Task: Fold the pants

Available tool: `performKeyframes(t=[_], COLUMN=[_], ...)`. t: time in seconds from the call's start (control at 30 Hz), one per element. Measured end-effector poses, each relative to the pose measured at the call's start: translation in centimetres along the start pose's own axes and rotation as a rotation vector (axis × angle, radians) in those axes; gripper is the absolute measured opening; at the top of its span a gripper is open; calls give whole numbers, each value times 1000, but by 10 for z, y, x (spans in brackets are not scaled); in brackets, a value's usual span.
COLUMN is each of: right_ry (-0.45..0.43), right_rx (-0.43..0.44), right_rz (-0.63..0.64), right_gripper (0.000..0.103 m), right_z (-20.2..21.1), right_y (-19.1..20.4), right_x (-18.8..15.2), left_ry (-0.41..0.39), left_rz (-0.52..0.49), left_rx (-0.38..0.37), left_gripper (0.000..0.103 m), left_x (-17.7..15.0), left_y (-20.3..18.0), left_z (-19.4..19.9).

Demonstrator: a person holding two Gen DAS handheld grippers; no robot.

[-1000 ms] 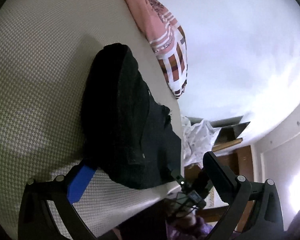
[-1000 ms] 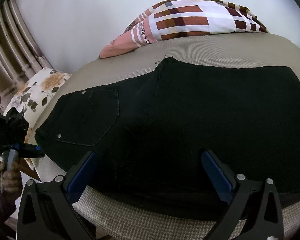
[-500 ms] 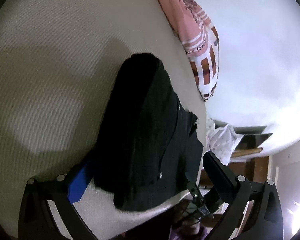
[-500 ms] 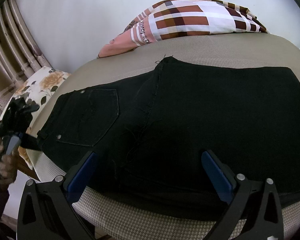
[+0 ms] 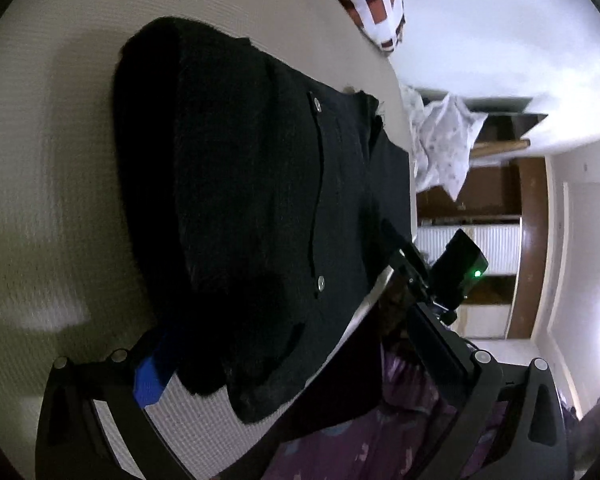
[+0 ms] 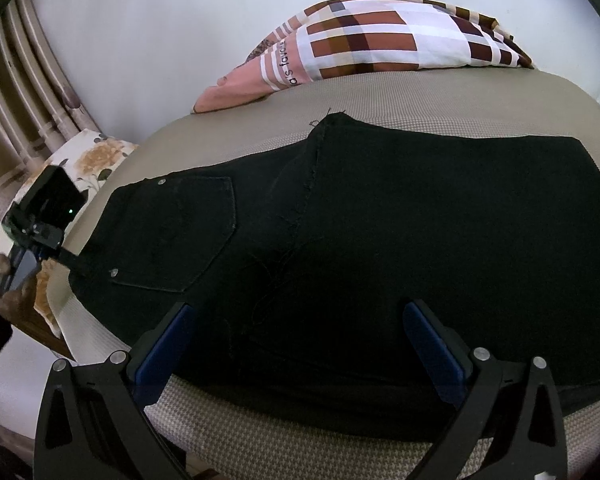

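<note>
Black pants point(image 6: 380, 240) lie folded flat on the beige bed point(image 6: 380, 112), back pocket to the left. My right gripper point(image 6: 300, 344) is open, its jaws spread just over the near edge of the pants. My left gripper point(image 5: 284, 344) is open at the waistband end of the pants point(image 5: 260, 200), one jaw under the cloth, the other off the bed's edge. It shows in the right wrist view point(image 6: 66, 258) at the left, touching the waistband corner. The right gripper point(image 5: 432, 276) shows in the left wrist view.
A checked pillow point(image 6: 380, 44) lies at the far side of the bed against the white wall. A floral cushion point(image 6: 84, 160) and curtains point(image 6: 16, 92) are at the left. A white cloth point(image 5: 440, 140) and wooden furniture point(image 5: 528, 240) stand beyond the bed's edge.
My left gripper has moved in to the waistband end of the pants, which now fill more of its view. The right gripper and the pants have stayed put.
</note>
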State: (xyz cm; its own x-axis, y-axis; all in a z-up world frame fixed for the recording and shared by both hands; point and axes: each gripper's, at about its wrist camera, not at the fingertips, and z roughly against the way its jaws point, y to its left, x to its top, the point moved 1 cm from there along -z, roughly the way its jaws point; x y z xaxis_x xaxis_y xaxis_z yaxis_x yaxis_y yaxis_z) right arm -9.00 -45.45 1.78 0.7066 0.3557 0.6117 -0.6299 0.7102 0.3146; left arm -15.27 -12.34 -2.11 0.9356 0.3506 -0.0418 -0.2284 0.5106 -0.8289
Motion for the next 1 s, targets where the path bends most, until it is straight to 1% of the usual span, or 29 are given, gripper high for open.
performKeyframes(t=[0.07, 0.17, 0.2, 0.3, 0.4, 0.43, 0.5, 0.57, 0.63, 0.77, 0.83, 0.97, 1.0], right_ry=[2, 7, 9, 9, 10, 11, 13, 15, 17, 23, 23, 24, 25], right_rx=[-9, -20, -21, -23, -35, -39, -46, -50, -57, -75, -79, -80, -84], right_rz=[4, 14, 16, 17, 20, 22, 27, 31, 35, 47, 48, 49, 50], right_gripper=[103, 103, 103, 103, 103, 103, 103, 103, 103, 103, 103, 103, 103], right_z=[-1, -2, -2, -2, -3, -3, -4, -5, -6, -8, -8, -9, -10], right_y=[1, 3, 3, 3, 4, 5, 6, 6, 7, 9, 9, 9, 10], right_x=[0, 0, 0, 0, 0, 0, 0, 1, 1, 2, 2, 3, 3], left_ry=[42, 95, 99, 107, 152, 144, 85, 26, 9, -26, -43, -88, -96], left_rz=[6, 59, 66, 32, 33, 26, 27, 20, 3, 28, 24, 20, 11], left_rx=[-9, -68, -75, -26, -50, -57, -74, -60, -44, -65, -60, -84, -75], left_gripper=[103, 103, 103, 103, 103, 103, 103, 103, 103, 103, 103, 102, 101], left_x=[9, 17, 18, 12, 12, 10, 8, 5, 2, 2, 1, -3, -3], left_y=[0, 9, 10, -1, -4, -5, -3, -5, -8, -5, -7, -8, -9], left_z=[1, 1, 2, -3, -12, -13, -8, -6, -6, -5, -5, -6, -6])
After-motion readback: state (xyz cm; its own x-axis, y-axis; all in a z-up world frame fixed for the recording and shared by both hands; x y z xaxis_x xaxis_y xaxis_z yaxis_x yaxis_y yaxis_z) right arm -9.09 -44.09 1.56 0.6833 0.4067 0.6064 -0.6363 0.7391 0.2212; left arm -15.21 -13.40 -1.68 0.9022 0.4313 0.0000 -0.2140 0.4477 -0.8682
